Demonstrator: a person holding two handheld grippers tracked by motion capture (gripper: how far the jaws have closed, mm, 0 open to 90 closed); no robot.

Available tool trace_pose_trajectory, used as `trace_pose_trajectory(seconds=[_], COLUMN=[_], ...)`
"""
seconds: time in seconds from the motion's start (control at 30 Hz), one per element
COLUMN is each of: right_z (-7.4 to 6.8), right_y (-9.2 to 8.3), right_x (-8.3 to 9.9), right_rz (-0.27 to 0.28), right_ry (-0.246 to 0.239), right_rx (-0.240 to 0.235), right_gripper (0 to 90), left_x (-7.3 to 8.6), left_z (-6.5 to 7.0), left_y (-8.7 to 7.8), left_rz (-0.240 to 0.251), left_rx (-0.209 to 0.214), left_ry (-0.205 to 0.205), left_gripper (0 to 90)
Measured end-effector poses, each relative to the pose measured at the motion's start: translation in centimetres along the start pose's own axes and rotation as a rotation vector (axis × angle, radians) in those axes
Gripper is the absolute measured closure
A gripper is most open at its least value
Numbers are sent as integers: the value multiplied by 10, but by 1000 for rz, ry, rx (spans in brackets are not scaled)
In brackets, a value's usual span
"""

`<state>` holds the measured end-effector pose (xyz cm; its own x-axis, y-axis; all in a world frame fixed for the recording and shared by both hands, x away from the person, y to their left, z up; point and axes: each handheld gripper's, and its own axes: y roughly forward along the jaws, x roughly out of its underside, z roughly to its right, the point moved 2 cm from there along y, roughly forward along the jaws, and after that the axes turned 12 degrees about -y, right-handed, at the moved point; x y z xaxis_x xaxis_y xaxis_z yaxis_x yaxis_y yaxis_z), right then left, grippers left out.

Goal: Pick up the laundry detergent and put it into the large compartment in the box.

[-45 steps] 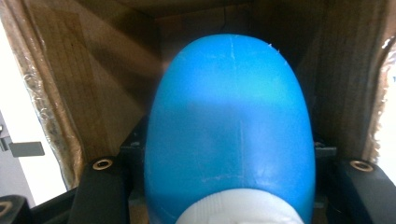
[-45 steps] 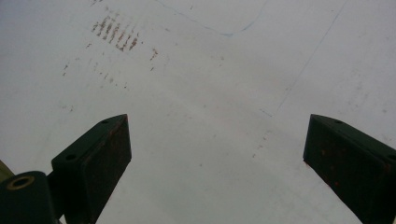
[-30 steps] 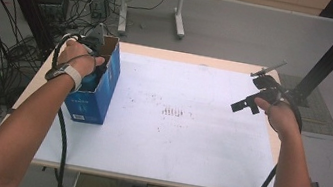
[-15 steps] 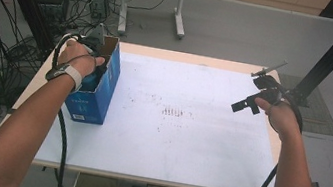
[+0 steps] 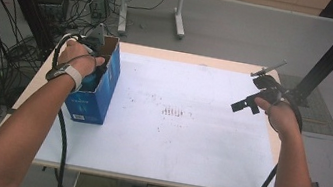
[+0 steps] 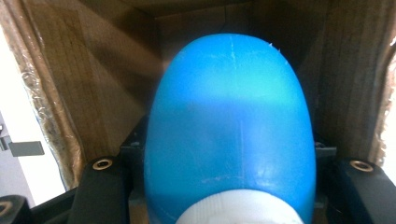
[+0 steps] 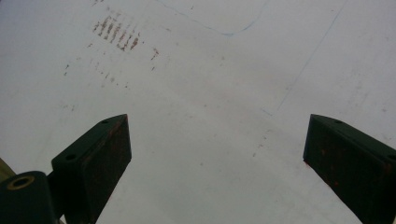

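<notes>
While the blue bottle sits down inside the open cardboard box, the left gripper has it clamped, so its jaws are closed on the bottle's sides just above the white cap. From the left gripper view you're looking along the bottle into the brown inside of the box, with the rounded blue end pointing deeper in and the cardboard walls close on both sides. In the high view the box is blue on the outside and stands near the left edge of the surface, toward the far left corner, and the left hand is reaching into its open top.

Over on the other side, the right gripper is held up above the right edge of the surface, well apart from the box. Its jaws are spread wide with nothing between them, and the right gripper view just looks down past them at the white top with some small reddish-brown marks on it. Those same marks show up around the middle of the surface in the high view.
</notes>
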<state>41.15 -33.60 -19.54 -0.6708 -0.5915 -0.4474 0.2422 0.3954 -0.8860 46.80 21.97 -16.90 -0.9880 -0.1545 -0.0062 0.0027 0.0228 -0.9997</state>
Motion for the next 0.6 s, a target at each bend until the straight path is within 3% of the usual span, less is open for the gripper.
trace_pose_trajectory(seconds=[0.6], right_z=[0], right_y=[-1], right_x=[1], right_rz=[4], right_ry=[2], right_rx=[2], right_gripper=[74], left_x=[0], left_z=[0], left_y=[0], left_rz=[2], left_rx=[-2], left_ry=[0], left_gripper=[384])
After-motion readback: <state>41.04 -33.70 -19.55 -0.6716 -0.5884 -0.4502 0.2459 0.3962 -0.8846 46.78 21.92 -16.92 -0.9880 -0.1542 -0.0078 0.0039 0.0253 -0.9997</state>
